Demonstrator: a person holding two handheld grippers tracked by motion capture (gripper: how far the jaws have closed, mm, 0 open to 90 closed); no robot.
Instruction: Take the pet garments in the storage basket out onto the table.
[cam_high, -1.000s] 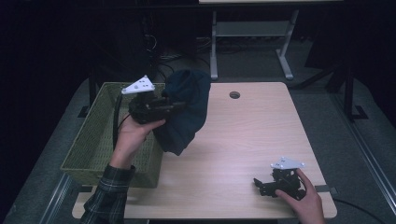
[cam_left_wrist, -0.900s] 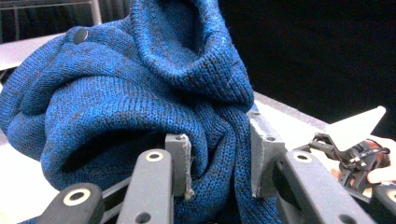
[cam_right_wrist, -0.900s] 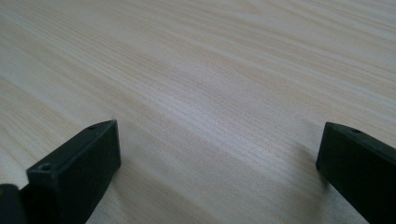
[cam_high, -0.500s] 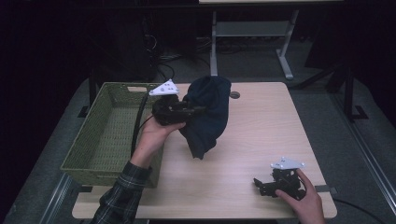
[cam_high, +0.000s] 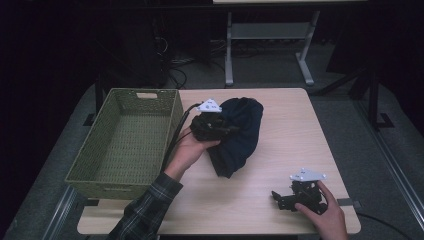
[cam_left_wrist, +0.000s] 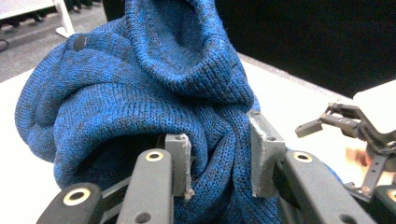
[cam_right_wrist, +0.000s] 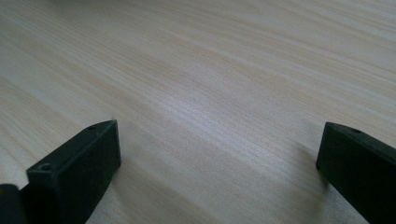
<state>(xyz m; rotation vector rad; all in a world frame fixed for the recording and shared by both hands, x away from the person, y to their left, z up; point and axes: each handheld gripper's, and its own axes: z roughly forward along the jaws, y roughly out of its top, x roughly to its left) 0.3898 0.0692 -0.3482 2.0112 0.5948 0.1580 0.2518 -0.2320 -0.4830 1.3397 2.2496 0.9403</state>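
Blue knitted wool, bunched into a loose bundle, was the sweater (cam_high: 239, 134) clamped in the left gripper (cam_high: 220, 128); in the left gripper view its jaws pressed a thick fold of the sweater (cam_left_wrist: 140, 88) between their grey pads (cam_left_wrist: 180, 158). In the high view the garment lay near the middle of the pale wooden table (cam_high: 295, 145), its long axis running from about one o'clock, where the rounded bulk sat, down to about seven o'clock, where a narrower end touched the tabletop. The left hand (cam_high: 187, 150) gripped the tool from the seven o'clock side of the bundle. At nine o'clock from the sweater stood the green woven basket (cam_high: 122, 170), just beside the left forearm. At five o'clock, well apart, the right gripper (cam_high: 280, 197) rested low over the table under the right hand (cam_high: 322, 212). In the right gripper view its black jaws stood wide over the bare wood (cam_right_wrist: 210, 93).
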